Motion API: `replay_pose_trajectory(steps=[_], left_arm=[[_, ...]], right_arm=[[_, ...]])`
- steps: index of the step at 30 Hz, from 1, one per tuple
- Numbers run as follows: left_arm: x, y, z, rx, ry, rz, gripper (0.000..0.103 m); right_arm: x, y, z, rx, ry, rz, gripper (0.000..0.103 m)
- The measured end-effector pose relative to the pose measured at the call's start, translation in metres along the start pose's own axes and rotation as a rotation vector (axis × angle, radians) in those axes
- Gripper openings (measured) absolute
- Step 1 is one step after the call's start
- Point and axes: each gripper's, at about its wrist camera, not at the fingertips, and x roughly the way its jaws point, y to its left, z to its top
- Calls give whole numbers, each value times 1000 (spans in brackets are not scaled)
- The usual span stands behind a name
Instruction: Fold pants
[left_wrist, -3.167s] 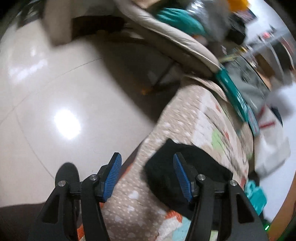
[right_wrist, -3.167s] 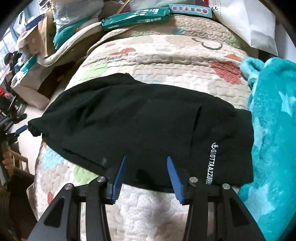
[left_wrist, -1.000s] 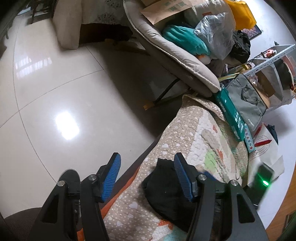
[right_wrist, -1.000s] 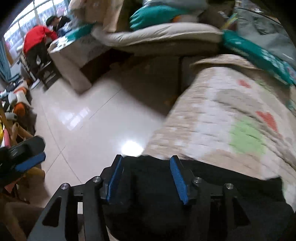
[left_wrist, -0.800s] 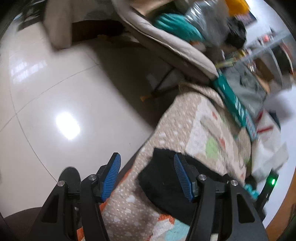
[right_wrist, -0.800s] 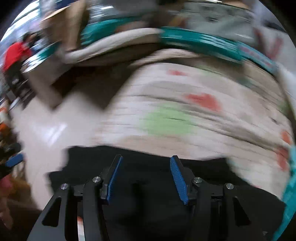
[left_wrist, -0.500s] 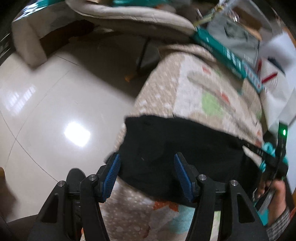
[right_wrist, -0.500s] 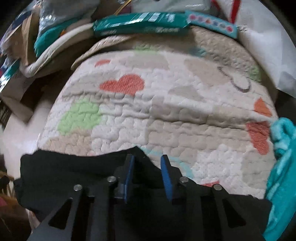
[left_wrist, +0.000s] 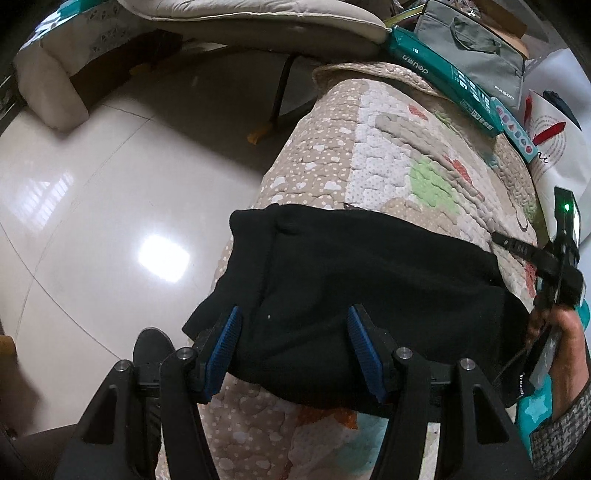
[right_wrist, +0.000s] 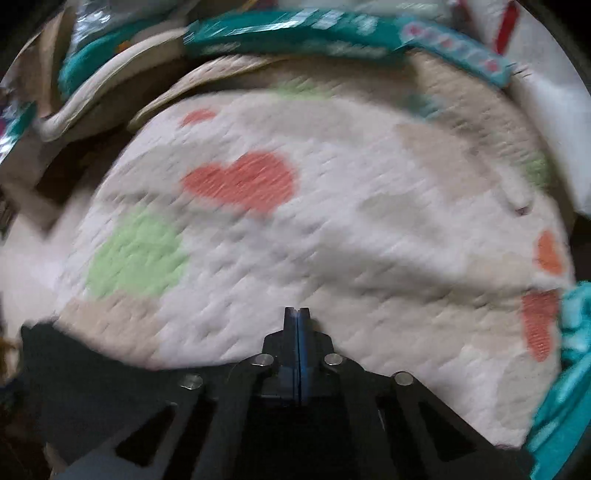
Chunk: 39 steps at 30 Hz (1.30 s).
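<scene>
quilt (left_wrist: 388, 173) bears the black pants (left_wrist: 369, 295), now folded into a band near its floor-side edge. left gripper (left_wrist: 295, 350) hovers over one end, jaws apart, gripping nothing. right gripper (right_wrist: 297, 325) has just snapped its jaws together; whether cloth is pinched, i cannot tell.

pants (left_wrist: 369, 288): black | quilt (left_wrist: 388, 155): beige, red hearts, green patches | blanket (right_wrist: 565, 387): teal

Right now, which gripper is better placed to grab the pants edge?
Left. Left gripper is open over the black pants near their edge; right gripper is shut with nothing visible between its fingers.
</scene>
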Motion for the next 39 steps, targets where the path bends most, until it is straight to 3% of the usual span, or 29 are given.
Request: replay_pose_trajectory(steps=[2,5,10,13,17,23,26,28,29,31,35,37,39], left_arm=[[0,1,1,-7,-2,2,59],[-3,9,4,-38,-13,-1,59],[-9,18,7,-85,-22,-29,59],[-13,20,6,-88,-41,-29,59],[-20,37,6,-124,-75,7,59],[-19,77,7,-277,-64,0,59],[-19,81,5,-295,-66,-3,59],[-19,79,5,-283,-72,6,59],[-19,78,4,-276,-74,10,59],[-18,79,4,-270,-74,16,59],[-15,87,2,-304,-45,-7,59],[-13,87,2,-319,-33,-20,59],[-12,82,2,-312,-32,-33,59]], right_arm=[[-3,-1,5,16,-33,-59,1],[-25,7,-7,-7,-44,-12,3],[-74,30,-95,-109,12,133,4],[-81,43,-139,-129,29,135,4],[-82,45,-181,-33,44,147,5],[-100,45,-199,-43,100,154,5],[-115,54,-196,-70,57,152,5],[-120,60,-190,-43,27,211,7],[-119,61,-188,-18,21,243,8],[-109,62,-187,27,32,266,29],[-98,48,-203,83,88,296,30],[-108,38,-210,48,138,260,30],[-121,16,-208,54,90,207,30]])
